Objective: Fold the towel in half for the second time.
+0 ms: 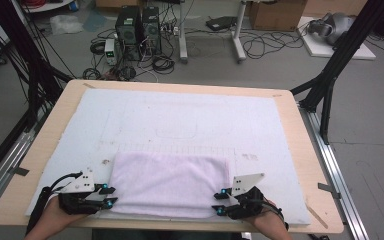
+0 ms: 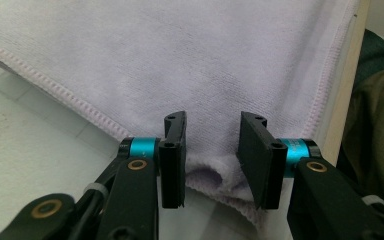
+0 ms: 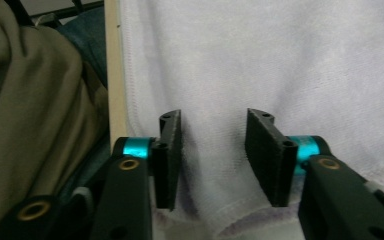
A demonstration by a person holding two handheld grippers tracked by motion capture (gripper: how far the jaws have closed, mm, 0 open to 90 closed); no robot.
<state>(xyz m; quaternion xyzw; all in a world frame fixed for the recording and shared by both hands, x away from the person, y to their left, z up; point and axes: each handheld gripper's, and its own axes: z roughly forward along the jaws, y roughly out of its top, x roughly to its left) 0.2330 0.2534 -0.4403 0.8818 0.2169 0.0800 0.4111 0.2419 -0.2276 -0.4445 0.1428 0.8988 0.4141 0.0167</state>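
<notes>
Lavender towel (image 1: 170,184) folded flat on white foam pad (image 1: 190,120), lower centre of high view, near front edge of table (image 1: 55,125). Left tool (image 1: 111,195) at towel's lower left corner, right tool (image 1: 218,202) at lower right. Both part open, corner fabric bunched between pads, not clamped from what I can see.

**Gripper hardware, both hands**

Left gripper (image 1: 109,196) and right gripper (image 1: 219,202): black bodies, flat black jaw pads, teal collars behind the pads, brass-ringed pivots on the arms below. Grey three-cornered plate on top of each. Black cable trails back from the left.
</notes>
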